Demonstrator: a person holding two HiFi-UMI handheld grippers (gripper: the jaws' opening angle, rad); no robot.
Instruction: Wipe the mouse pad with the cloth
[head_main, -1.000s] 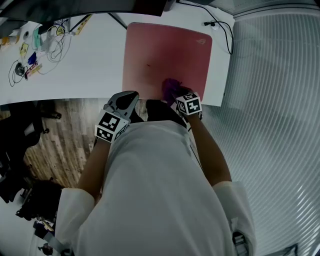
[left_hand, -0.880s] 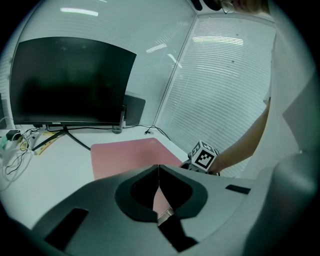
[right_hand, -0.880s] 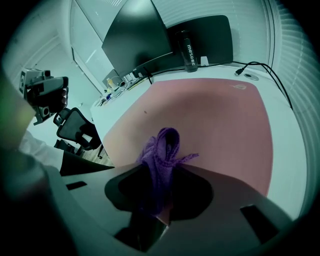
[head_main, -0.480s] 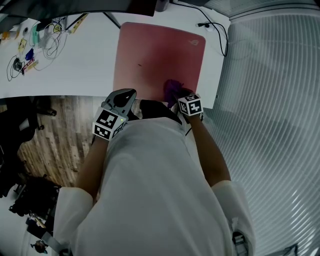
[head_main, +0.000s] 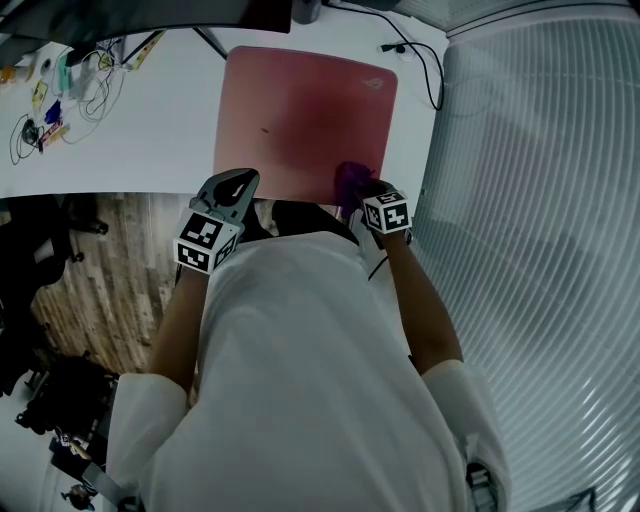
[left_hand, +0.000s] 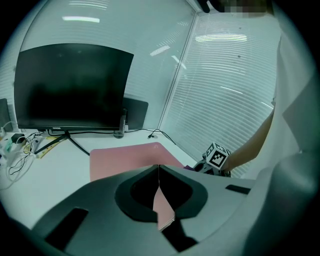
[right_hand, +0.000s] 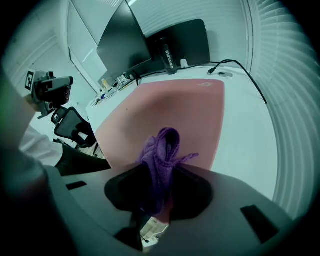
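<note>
**Inspector:** Which unit carries the cloth, and how are its jaws set?

**Technician:** The right hand-held gripper (head_main: 358, 192) carries it. Its jaws are closed on the purple cloth (head_main: 349, 180), which is bunched between them, with a loop standing out past the tips. The left hand-held gripper (head_main: 236, 186) has its jaws pressed together with nothing between them.

**Inspector:** Where does the mouse pad lie from the loaded gripper?

**Technician:** The red mouse pad (head_main: 300, 110) lies ahead of it and to its left on the white bench (head_main: 130, 130). The cloth sits over the pad's near right corner, close to the bench's front edge. The right gripper view looks along the pad (right_hand: 170, 110) toward the monitor (right_hand: 125, 42). Whether the cloth (right_hand: 162, 150) is pressed flat on the surface cannot be confirmed.

**Inspector:** What does the coming stroke depend on?

**Technician:** Probably direction. Almost all of the pad extends away from the person and across to the left. A stroke from this corner would therefore run forward or leftward, perhaps toward the dark speck (head_main: 264, 129).

**Inspector:** Which gripper is nearer?

**Technician:** The right one is at the working corner. The left one hangs at the pad's near left corner, by the bench edge. It holds nothing and does not appear to touch the pad.
</note>
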